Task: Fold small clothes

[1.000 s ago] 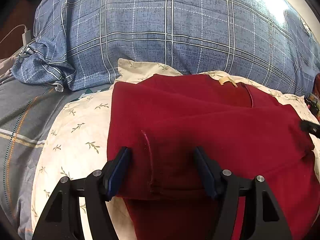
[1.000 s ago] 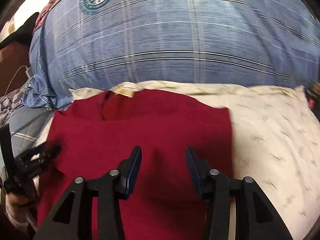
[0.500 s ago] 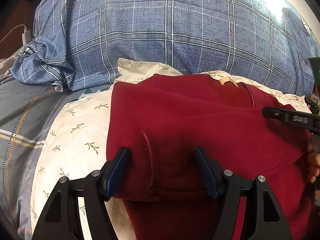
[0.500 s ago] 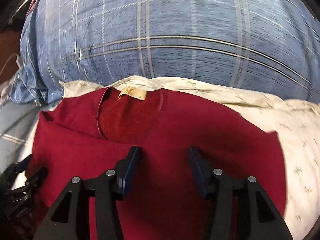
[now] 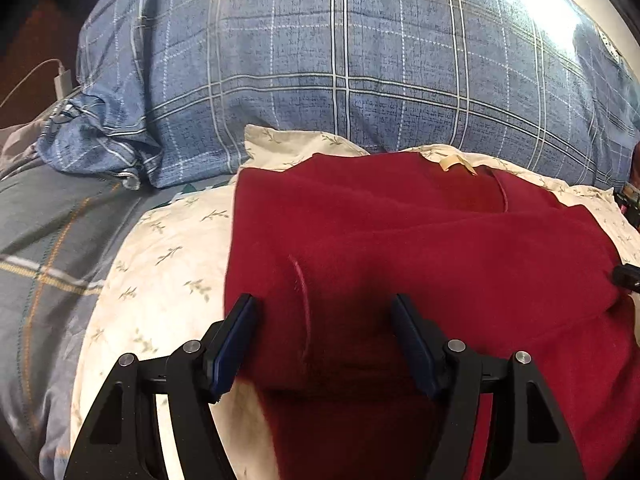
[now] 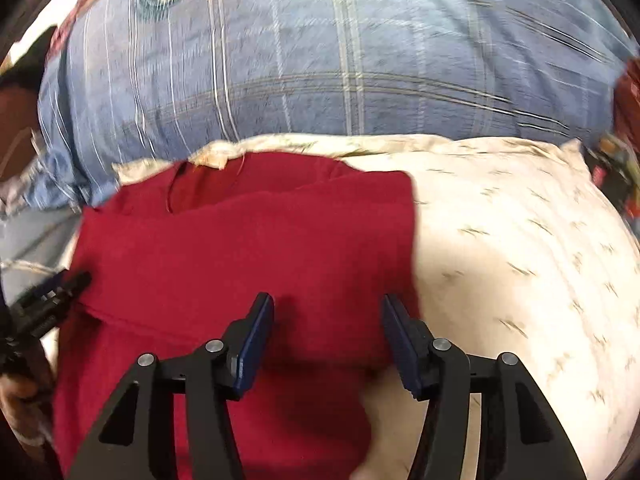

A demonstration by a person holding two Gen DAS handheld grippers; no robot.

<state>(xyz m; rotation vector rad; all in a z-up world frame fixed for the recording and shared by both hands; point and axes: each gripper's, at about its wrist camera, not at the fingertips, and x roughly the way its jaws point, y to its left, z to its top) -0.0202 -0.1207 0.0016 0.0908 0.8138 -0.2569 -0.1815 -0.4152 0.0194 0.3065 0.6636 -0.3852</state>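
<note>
Bright glare upper right; right view motion-blurred, fisheye edges dark.

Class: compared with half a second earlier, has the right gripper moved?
Yes. The right gripper moved rightward: the red garment's right edge now lies between its opening jaws, against the cream pillow.

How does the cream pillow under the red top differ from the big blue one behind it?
The cream pillow carries a small leaf sprig print; the blue pillow has a plaid grid and a round emblem near its top. The cream pillow lies nearer and lower, with the red top spread on it; the blue pillow rises behind it with no garment on it. Both look soft and rounded.
</note>
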